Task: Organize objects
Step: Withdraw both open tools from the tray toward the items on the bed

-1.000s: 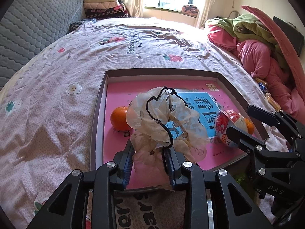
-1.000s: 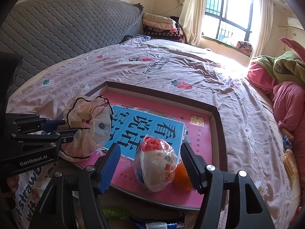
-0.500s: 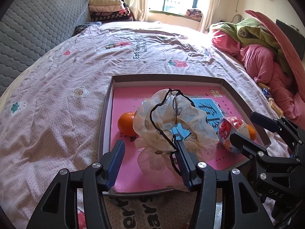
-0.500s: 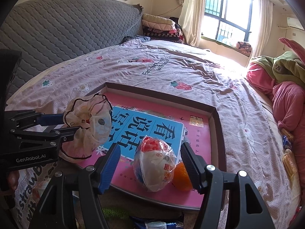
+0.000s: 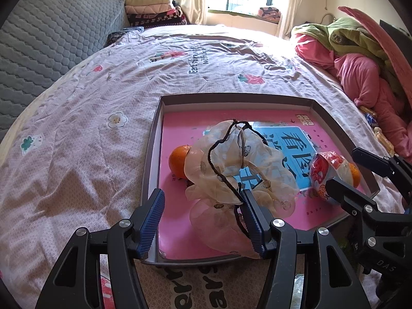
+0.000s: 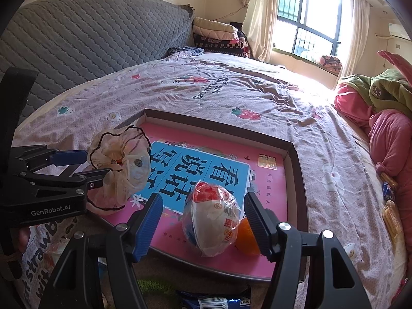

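Headboard [image 6: 85,43]: grey quilted, standing behind the bed.
Folded blankets [image 5: 152,9]: lying stacked beside the window.
Window [image 6: 311,23]: letting daylight in through bars.
Pink and green bedding [image 5: 360,59]: lying heaped at the bed's right edge.

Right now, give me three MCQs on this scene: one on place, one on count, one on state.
1. Where does the wrapped snack lie?
A. On the quilt outside the tray
B. In the tray, between the right gripper's fingers
C. On the window sill

2. How many oranges are in the tray?
A. None
B. Two
C. Four

3. What state is the left gripper in?
A. Opening, with the sheer pouch only against its right finger
B. Shut flat with nothing near
C. Clamped on an orange

Key: 1 B, the snack sits on the pink tray floor between the blue pads. 2 B, one orange sits beside the pouch and another orange beside the snack. 3 A, there is a gap at the left pad.
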`<state>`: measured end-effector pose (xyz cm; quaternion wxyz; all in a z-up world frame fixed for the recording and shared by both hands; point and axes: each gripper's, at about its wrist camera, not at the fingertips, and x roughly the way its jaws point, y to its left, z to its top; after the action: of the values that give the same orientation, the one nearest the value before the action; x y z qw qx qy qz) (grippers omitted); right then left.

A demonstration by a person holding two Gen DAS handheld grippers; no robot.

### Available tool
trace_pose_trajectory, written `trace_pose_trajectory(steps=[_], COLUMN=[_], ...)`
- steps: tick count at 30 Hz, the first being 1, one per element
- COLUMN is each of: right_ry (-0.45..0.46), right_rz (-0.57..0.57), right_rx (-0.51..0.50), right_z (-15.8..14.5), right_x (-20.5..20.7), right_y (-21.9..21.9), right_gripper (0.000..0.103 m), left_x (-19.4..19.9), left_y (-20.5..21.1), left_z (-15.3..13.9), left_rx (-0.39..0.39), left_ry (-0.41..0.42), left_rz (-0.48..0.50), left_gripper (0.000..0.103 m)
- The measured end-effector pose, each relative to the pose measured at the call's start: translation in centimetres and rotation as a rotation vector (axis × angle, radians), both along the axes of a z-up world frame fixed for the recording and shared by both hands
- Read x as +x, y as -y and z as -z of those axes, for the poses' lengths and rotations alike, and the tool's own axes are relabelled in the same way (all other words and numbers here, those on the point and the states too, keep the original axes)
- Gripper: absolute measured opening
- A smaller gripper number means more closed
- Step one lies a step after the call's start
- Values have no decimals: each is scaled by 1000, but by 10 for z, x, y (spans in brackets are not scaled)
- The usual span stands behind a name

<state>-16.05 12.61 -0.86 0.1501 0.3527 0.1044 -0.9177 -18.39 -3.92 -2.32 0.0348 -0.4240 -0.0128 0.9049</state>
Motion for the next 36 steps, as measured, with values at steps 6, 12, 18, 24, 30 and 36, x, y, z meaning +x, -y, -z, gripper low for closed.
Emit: trace_pose_trajectory(steps=[6,12,18,24,30,36], right_ry=[1,-19,-38,-51,-46,-32], right_rz=[-2,-3,-1,-1,1,0], right_rx=[-6,-20,-37,-48,-47,-42], right_z=[-1,-9,-19,-25,-23,-18], right_x=[1,4,11,14,14,12], right_y=[0,-1,-4,-5,-6,-4], right_gripper=[65,65,65,65,65,65], left_x=[10,24,35,32,21,17], left_y=[-2,3,8,8,0,-2], left_z=[6,0,-15,-24,-12,6], left_rx=[-30,-18,11,23,-10,-30], left_ry=[7,-3,-40,-86,-111,-75], left_rz=[0,-5,-18,-23,-18,-13], left_gripper=[62,62,62,62,62,62])
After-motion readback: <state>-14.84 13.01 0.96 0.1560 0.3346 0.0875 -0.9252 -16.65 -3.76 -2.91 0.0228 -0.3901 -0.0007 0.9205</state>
